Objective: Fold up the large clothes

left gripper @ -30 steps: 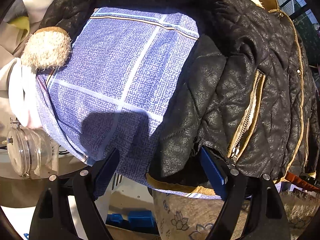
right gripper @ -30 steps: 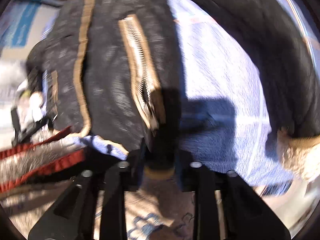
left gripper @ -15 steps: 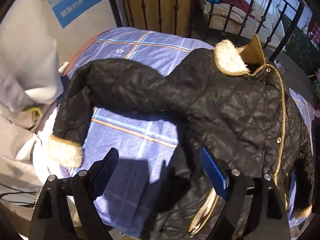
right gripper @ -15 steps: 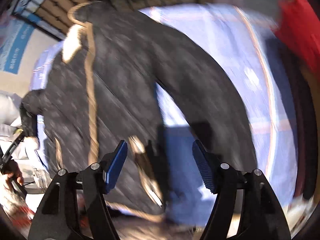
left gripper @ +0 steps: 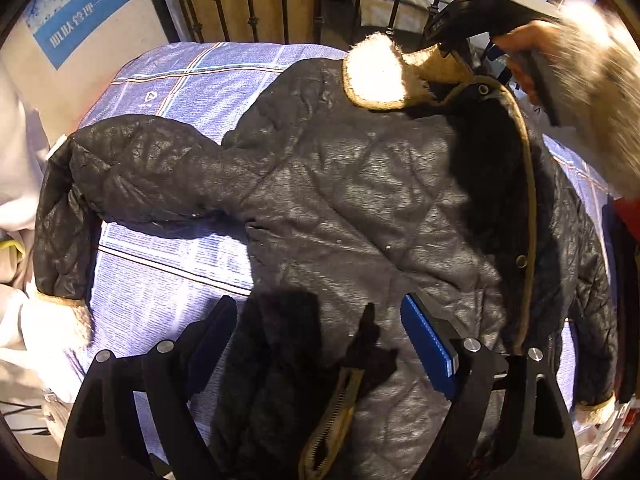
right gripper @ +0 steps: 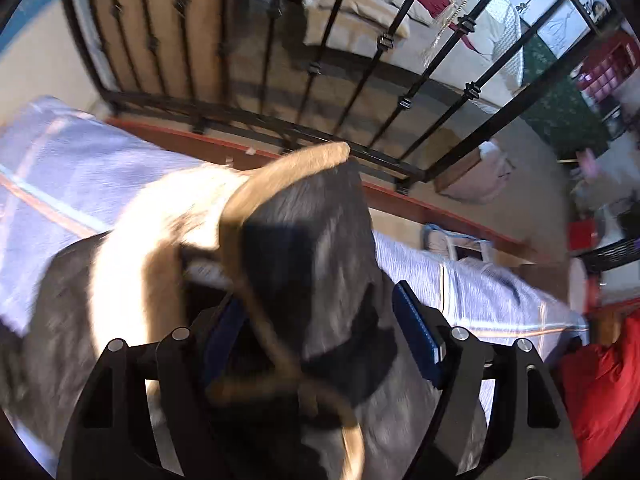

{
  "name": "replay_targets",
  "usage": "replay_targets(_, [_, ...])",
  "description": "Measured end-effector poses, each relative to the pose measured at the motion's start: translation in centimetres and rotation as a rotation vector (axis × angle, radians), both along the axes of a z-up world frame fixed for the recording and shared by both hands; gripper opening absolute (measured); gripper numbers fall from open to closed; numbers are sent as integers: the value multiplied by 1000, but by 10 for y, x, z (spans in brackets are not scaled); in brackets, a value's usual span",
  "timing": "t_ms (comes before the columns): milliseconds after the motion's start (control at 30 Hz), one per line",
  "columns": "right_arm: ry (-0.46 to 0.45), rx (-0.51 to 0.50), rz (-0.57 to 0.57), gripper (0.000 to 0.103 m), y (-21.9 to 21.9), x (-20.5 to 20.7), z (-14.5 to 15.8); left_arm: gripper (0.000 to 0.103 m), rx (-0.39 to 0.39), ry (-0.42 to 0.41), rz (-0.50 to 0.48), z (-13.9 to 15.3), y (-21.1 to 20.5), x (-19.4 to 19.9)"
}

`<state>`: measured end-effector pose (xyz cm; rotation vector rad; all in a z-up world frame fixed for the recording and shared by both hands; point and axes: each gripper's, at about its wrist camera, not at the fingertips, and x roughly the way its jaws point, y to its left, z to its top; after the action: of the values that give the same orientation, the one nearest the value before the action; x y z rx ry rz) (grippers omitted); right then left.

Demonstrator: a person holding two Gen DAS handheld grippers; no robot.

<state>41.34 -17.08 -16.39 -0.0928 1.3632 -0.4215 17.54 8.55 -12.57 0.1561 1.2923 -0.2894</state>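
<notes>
Left gripper [left gripper: 320, 340] hangs fingers spread over the black jacket [left gripper: 360, 208] — right gripper [right gripper: 320, 320] fingers closing around its collar [right gripper: 280, 172].

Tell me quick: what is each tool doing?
Left tool: open, holding nothing, above the black jacket.
Right tool: closing around the jacket's collar, not gripping yet.

I am viewing a black quilted jacket [left gripper: 360, 208] lying spread on a blue checked bedsheet [left gripper: 168, 276], its fleece collar [left gripper: 376, 70] pointing toward the iron railing [left gripper: 248, 0]. My left claw [left gripper: 320, 344] is hovering wide above the hem, gripping nothing. My right claw [left gripper: 452, 34] is meeting the collar.
</notes>
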Motion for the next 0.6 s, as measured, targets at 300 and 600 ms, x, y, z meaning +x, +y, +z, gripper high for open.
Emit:
replay_targets(300, [-442, 1259, -561, 20, -154, -110, 17, 83, -84, 14, 61, -7, 13, 47])
replay_targets(600, [-427, 1741, -850, 18, -166, -301, -24, 83, -194, -89, 44, 29, -12, 107])
